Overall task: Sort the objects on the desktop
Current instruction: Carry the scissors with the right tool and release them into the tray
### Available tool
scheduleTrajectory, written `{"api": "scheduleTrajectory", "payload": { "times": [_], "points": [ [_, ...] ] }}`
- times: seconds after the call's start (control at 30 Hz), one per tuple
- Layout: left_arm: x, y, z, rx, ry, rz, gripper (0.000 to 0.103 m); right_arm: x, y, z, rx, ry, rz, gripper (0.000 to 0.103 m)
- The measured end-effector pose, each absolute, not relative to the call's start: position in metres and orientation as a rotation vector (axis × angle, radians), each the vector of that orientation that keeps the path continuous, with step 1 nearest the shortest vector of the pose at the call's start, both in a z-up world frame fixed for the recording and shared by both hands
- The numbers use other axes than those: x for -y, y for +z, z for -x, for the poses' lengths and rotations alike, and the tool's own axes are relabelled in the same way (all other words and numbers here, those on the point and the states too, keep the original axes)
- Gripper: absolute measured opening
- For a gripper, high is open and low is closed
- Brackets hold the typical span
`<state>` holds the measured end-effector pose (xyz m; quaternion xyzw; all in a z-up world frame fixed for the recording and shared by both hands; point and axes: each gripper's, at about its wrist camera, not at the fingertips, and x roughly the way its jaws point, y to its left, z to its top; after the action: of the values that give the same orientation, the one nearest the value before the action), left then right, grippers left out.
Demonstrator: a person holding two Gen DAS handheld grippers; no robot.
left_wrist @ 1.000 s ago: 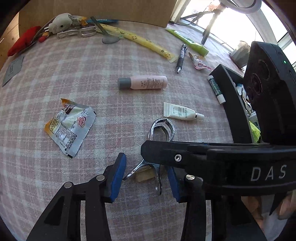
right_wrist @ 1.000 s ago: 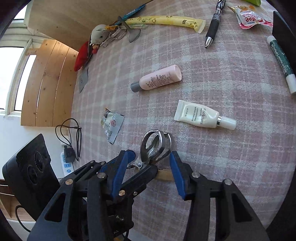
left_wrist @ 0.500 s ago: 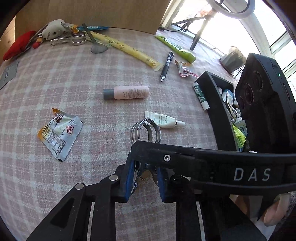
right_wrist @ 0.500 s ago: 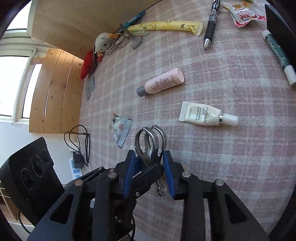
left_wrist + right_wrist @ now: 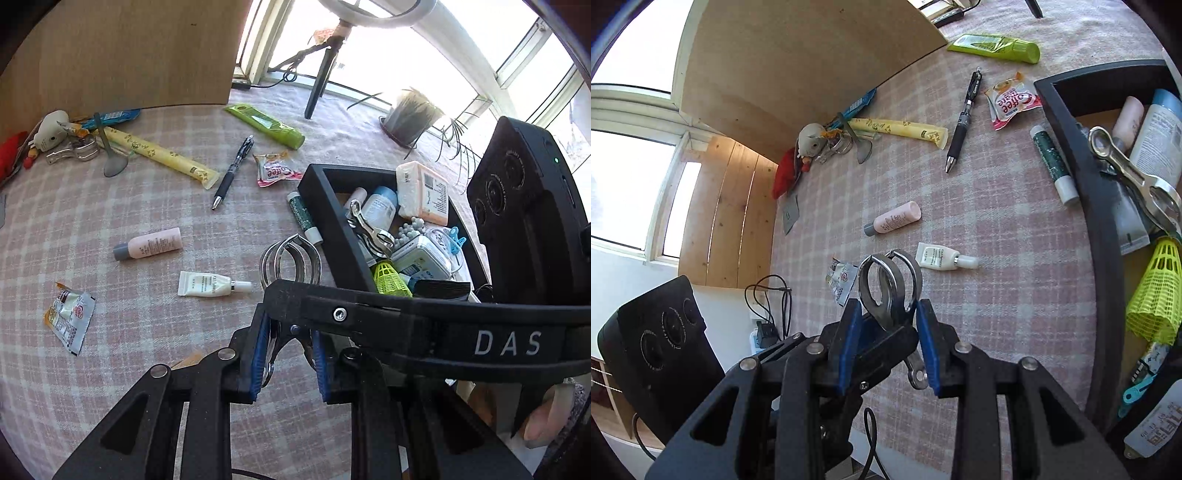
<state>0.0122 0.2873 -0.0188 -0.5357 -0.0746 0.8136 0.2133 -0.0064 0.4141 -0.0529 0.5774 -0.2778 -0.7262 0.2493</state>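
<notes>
Both grippers hold one metal eyelash curler [image 5: 291, 258], lifted above the pink checked tablecloth. My left gripper [image 5: 288, 354] is shut on its handles. My right gripper [image 5: 890, 332] is shut on the same curler [image 5: 890, 280], and its arm crosses the left wrist view. A black organizer tray [image 5: 332, 221] full of small items stands just right of the curler; it also shows in the right wrist view [image 5: 1100, 236]. On the cloth lie a white cream tube [image 5: 210, 285], a pink bottle [image 5: 151, 248], a black pen [image 5: 233, 172] and a green-capped stick [image 5: 303, 218].
A coffee sachet [image 5: 68, 317] lies at the left, a pink sachet [image 5: 275, 170] near the tray. A yellow tube [image 5: 162, 157], green tube [image 5: 266, 125], spoon, second curler and toy sit at the far edge by a cardboard panel [image 5: 129, 55]. A potted plant [image 5: 410, 118] stands beyond the tray.
Both grippers closed on the eyelash curler and lifted it off the cloth. They have carried it right, toward the black tray, which now shows its contents.
</notes>
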Motion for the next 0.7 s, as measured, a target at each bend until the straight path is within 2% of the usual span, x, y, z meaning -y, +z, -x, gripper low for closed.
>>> {"api": "scheduleTrajectory", "payload": {
  "times": [0.47,0.7],
  "points": [
    [-0.435,0.014,-0.016,0.040,2.095,1.345,0.020,-0.566,-0.014,-0.028,0.922,-2.227,-1.488,0.032],
    [-0.484,0.020,-0.021,-0.014,2.033,1.309,0.020,-0.619,-0.008,-0.042,0.984,-2.304,-1.467,0.032]
  ]
}}
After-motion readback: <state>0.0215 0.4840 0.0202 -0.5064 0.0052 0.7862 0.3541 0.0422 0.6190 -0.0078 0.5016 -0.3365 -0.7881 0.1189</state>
